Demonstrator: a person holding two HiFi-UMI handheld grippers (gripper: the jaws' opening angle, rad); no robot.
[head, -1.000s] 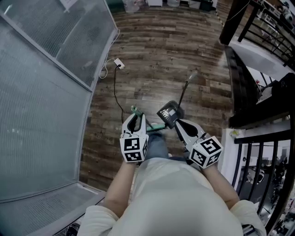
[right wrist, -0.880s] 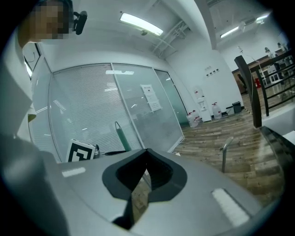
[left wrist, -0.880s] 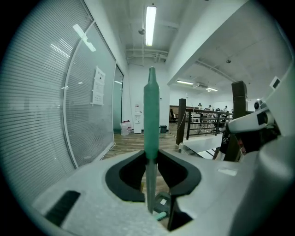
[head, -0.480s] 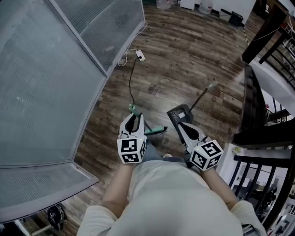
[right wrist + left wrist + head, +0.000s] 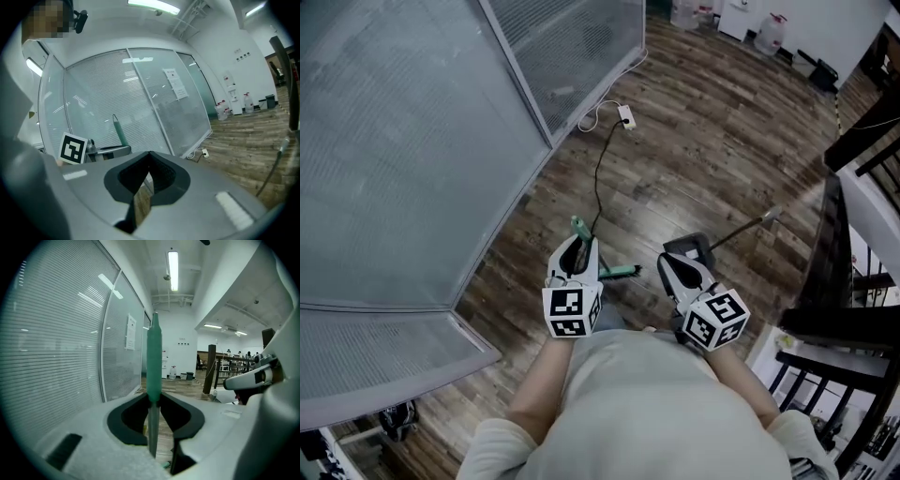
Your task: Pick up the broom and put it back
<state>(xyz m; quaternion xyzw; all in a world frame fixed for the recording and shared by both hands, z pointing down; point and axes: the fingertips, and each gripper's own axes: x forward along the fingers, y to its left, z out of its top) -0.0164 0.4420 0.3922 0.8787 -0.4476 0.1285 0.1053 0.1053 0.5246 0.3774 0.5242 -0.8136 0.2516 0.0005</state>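
The broom has a green handle grip (image 5: 153, 352) above a thin grey shaft (image 5: 152, 434). My left gripper (image 5: 153, 399) is shut on it where the green meets the grey, and the handle stands nearly upright. From the head view its green tip (image 5: 577, 225) pokes out past the left gripper (image 5: 579, 246), and another green part (image 5: 623, 272) shows lower down. My right gripper (image 5: 677, 267) is beside it, with nothing seen between its jaws. In the right gripper view its tips (image 5: 150, 153) meet, and the left gripper (image 5: 101, 150) shows with the green handle (image 5: 119, 131).
A dark dustpan (image 5: 689, 248) with a long thin handle (image 5: 741, 230) is just ahead of the right gripper. A glass partition with blinds (image 5: 412, 141) fills the left. A cable with a plug (image 5: 623, 117) lies on the wood floor. A black railing (image 5: 853, 319) runs along the right.
The head view has swung, bringing the glass partition closer on the left. Both grippers moved across the floor together. The left gripper still holds the broom.
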